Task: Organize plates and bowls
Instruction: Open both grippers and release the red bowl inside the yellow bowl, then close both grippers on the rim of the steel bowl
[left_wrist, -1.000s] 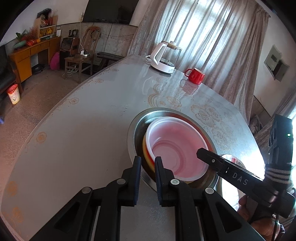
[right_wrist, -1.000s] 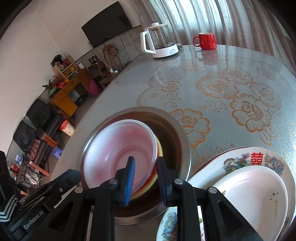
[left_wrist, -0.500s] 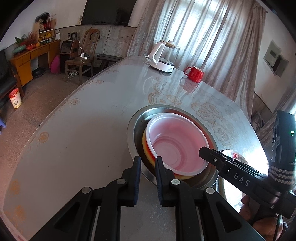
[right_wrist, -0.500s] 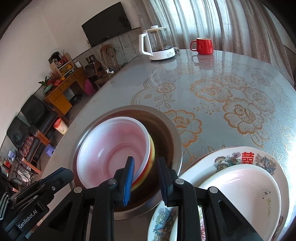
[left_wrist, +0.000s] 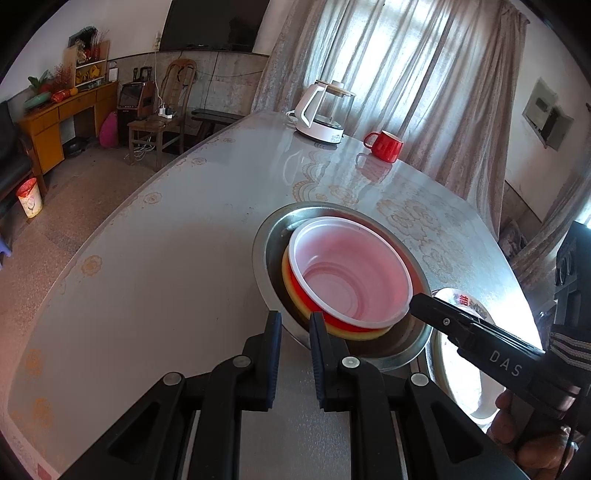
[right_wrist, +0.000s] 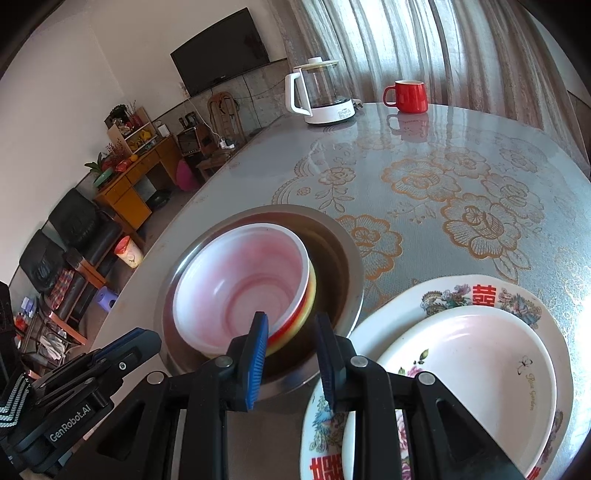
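**Hidden and cut-off parts**

Yellow-and-red bowl: mostly covered by white bowl nested in it; only rim band shows. Steel basin: floor hidden under the bowls. Large patterned plate: centre covered by pink plate, bottom cut by right wrist view's edge. In left wrist view, plates glare-washed, partly behind right gripper. Pink plate's small lettering hard to read. Left gripper: fingertip gap not visible from the right wrist view.
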